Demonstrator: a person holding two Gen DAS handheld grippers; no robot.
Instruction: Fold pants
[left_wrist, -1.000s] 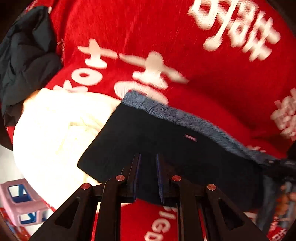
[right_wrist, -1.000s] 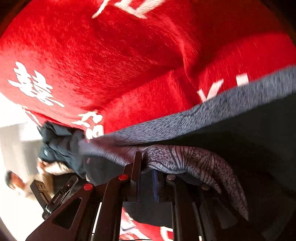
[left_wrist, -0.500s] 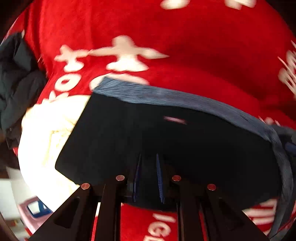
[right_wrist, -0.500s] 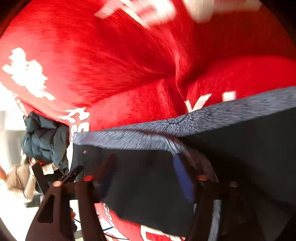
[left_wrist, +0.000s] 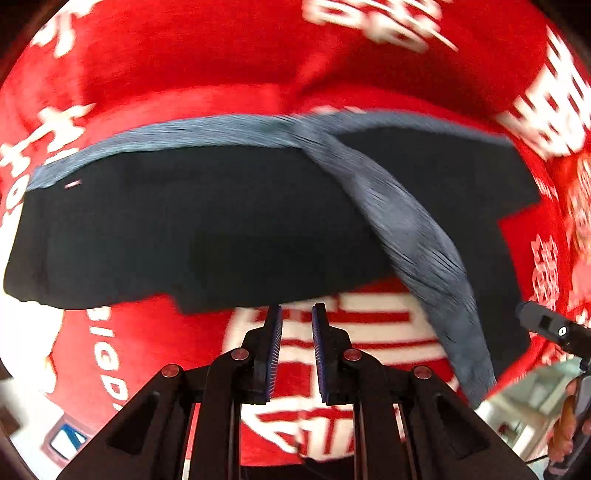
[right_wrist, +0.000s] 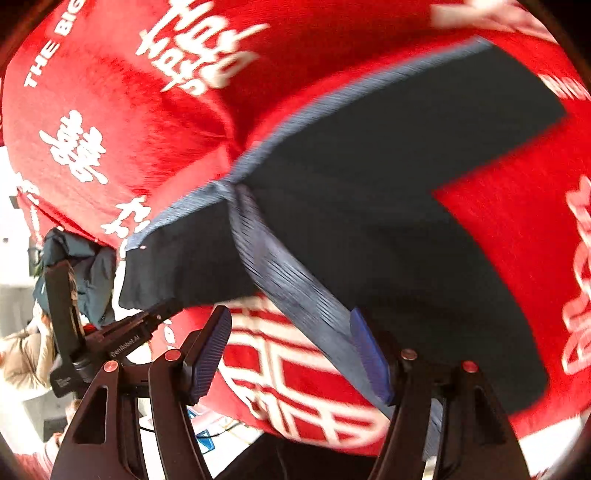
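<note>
Dark navy pants (left_wrist: 229, 221) with a grey-blue ribbed waistband (left_wrist: 413, 229) lie folded on the red blanket (left_wrist: 221, 59). They also show in the right wrist view (right_wrist: 369, 192), the waistband (right_wrist: 291, 284) running down toward my right gripper. My left gripper (left_wrist: 296, 321) sits just off the pants' near edge, its jaws slightly apart and empty. My right gripper (right_wrist: 291, 339) is wide open over the waistband's end, holding nothing. The left gripper's body (right_wrist: 122, 336) shows at the left of the right wrist view.
The red blanket with white lettering (right_wrist: 192, 48) covers the surface. A dark green garment (right_wrist: 85, 269) lies bunched at its far left edge. A white patch (left_wrist: 26, 314) lies left of the pants. A person (right_wrist: 22, 354) is beyond the blanket's edge.
Both grippers have let go of the pants and pulled back. The right jaws opened wide. The pants now lie flat on the blanket.
</note>
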